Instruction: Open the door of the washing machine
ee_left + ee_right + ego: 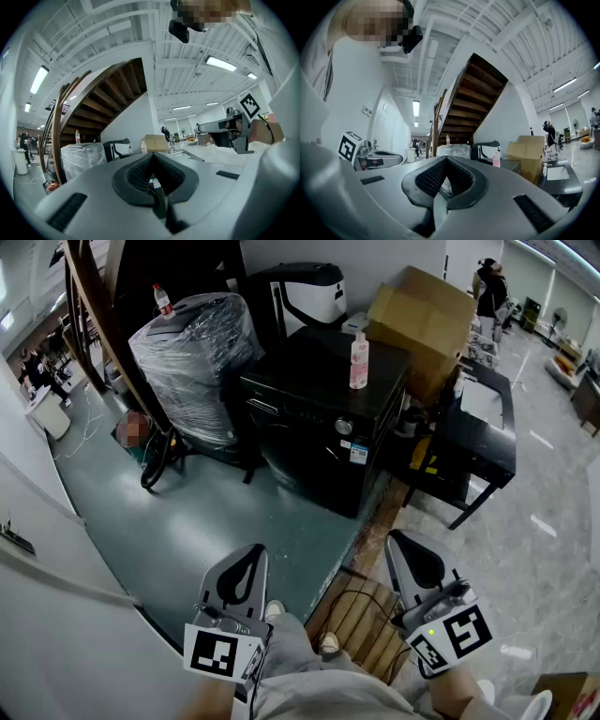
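Note:
The black washing machine (319,418) stands in the middle of the head view with its front door (298,463) closed. A pink bottle (359,360) stands on its top. Both grippers are held low near the person's body, well short of the machine. My left gripper (255,549) has its jaw tips together with nothing between them, as the left gripper view (153,154) also shows. My right gripper (397,538) is likewise shut and empty. In the right gripper view it (446,158) points level toward the machine top (511,164) and the bottle (496,159).
A plastic-wrapped appliance (192,352) stands left of the machine, a black-and-white appliance (305,296) behind it, and a cardboard box (427,315) at its right. A black table (483,427) stands further right. A slatted wooden board (361,620) with a cable lies at the person's feet.

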The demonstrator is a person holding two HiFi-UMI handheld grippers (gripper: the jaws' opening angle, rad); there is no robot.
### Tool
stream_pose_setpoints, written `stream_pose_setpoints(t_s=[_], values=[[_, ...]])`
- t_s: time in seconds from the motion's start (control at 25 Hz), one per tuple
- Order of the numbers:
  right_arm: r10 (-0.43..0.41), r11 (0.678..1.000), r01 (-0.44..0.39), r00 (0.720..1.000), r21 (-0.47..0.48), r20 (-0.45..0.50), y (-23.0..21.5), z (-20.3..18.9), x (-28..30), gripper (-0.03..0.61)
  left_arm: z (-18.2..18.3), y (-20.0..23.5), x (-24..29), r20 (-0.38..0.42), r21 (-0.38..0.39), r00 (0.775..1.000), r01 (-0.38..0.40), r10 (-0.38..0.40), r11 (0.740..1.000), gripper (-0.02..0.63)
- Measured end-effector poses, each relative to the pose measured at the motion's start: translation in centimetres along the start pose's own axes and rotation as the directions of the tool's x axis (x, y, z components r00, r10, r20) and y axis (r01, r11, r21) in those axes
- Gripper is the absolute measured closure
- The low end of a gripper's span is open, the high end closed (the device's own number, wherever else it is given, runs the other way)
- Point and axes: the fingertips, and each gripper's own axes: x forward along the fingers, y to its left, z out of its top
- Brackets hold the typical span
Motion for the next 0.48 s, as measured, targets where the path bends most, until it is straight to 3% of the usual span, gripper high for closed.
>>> stream_pose_setpoints(t_s=[0.48], values=[[-0.019, 1.000, 0.019, 1.000, -0.002, -0.016, -1.0, -0.8, 0.1, 0.551, -0.3, -0.2, 1.3, -0.007, -0.009, 1.000, 0.022, -0.022, 1.000, 0.595]])
